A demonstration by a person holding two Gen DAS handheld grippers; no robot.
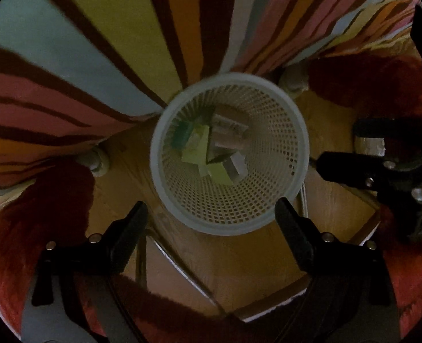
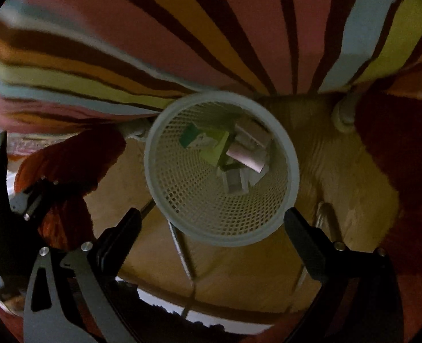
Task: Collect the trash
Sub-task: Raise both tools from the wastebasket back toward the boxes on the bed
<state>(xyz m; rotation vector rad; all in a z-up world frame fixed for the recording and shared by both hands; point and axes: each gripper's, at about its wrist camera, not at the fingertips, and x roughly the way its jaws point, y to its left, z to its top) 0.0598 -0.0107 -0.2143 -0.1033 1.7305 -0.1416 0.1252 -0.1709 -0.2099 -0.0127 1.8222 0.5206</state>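
Note:
A white mesh waste basket [image 1: 294, 154] stands on a wooden floor and also shows in the right wrist view [image 2: 292, 168]. Inside lie several pieces of trash: yellow-green paper [image 1: 196, 150], a teal piece [image 1: 181, 135] and white and pale boxes [image 1: 229, 131]; they also show in the right wrist view [image 2: 215, 147]. My left gripper [image 1: 211, 211] is open and empty above the basket's near rim. My right gripper [image 2: 211, 220] is open and empty, also above the near rim. The right gripper shows at the right edge of the left wrist view [image 1: 362, 143].
A striped multicoloured cloth [image 1: 96, 43] hangs behind the basket. Red fuzzy rug [image 1: 39, 214] lies on both sides. White furniture feet [image 1: 96, 161] [image 2: 344, 114] stand near the basket. Thin metal rods [image 2: 182, 251] cross the wooden floor [image 1: 239, 257] below the basket.

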